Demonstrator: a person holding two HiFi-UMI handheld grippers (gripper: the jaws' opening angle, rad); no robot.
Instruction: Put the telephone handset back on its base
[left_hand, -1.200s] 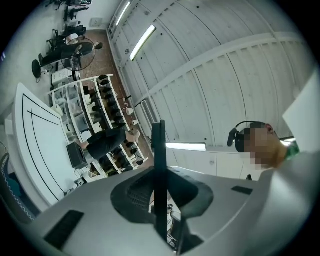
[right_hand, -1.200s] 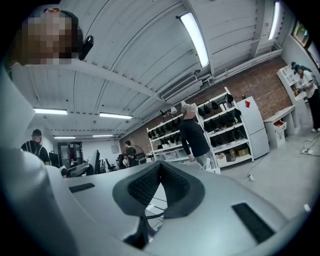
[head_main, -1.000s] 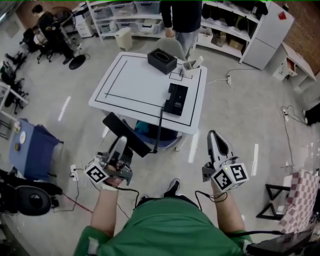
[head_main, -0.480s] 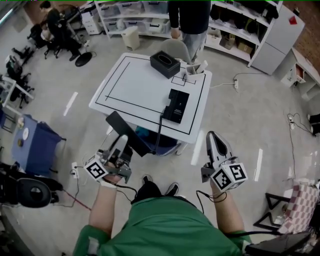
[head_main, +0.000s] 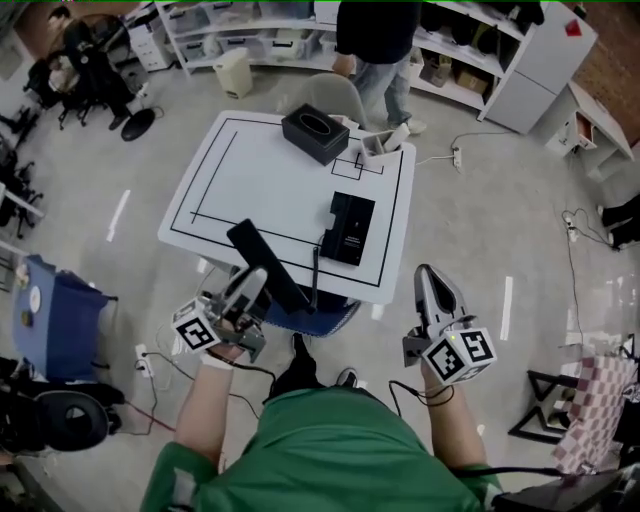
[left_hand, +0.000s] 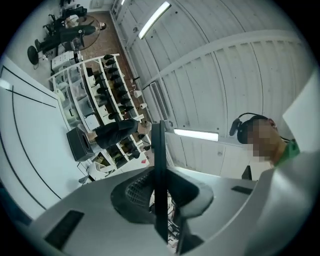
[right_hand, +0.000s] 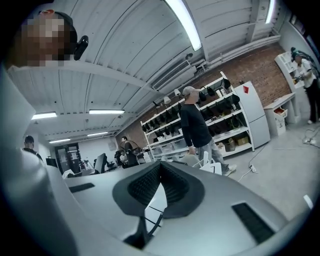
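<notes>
Handset sits clamped in the jaws of our left gripper, at the near edge of the bench. Jaws of our right gripper are closed together, empty.

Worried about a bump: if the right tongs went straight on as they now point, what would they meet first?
The right tongs would probably meet the white table at its near right edge, close to the phone base. Nothing shows before it; their height against the tabletop is unclear.

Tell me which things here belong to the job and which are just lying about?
Job: handset, gripped by the left gripper; its cord; base on the table.
Lying about: black box; white holder; shelves.
</notes>
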